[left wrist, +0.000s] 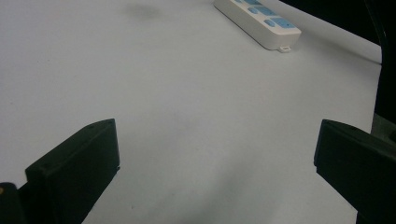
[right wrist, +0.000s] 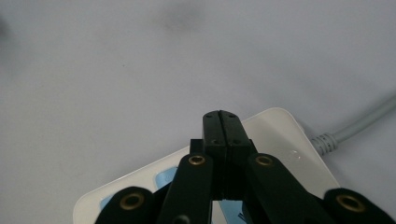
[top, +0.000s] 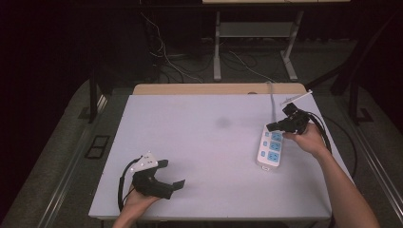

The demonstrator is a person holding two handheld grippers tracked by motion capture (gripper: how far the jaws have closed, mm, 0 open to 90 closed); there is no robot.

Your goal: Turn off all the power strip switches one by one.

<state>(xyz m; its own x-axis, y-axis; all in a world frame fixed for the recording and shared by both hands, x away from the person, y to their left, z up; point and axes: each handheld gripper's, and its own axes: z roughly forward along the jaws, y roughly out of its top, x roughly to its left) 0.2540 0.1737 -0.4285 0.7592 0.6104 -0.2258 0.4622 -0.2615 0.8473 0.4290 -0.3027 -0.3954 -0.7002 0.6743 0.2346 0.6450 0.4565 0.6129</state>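
While both hands work at the white tabletop (top: 204, 156), what matters is how the power strip lies relative to each gripper.

Thing in hand: a white plastic power strip (top: 270, 147) with three blue socket faces in a row and a grey cable (top: 273, 102) leaving its far end.

Where it lies: on the right part of the tabletop, near the right edge, flat on its back with the sockets facing up.

Long axis: runs roughly from the person's side toward the far side of the tabletop, leaning a little to the right as it goes away; the cable continues off the far end.

Right gripper (top: 272, 127): hovers over the far end of the power strip, its black fingers (right wrist: 221, 128) pressed together with nothing between them. In the right gripper view the tips sit above the strip's rounded end, next to where the cable enters; whether they touch the plastic cannot be told.

Left gripper (top: 172, 175): rests low at the near left of the tabletop, well apart from the power strip, its fingers (left wrist: 79, 163) spread wide and empty. In the left gripper view the strip lies far ahead and to the right.

Nearer hand: the right, by a wide margin.

Judgement: any press or push on the strip would likely fall to the right gripper.
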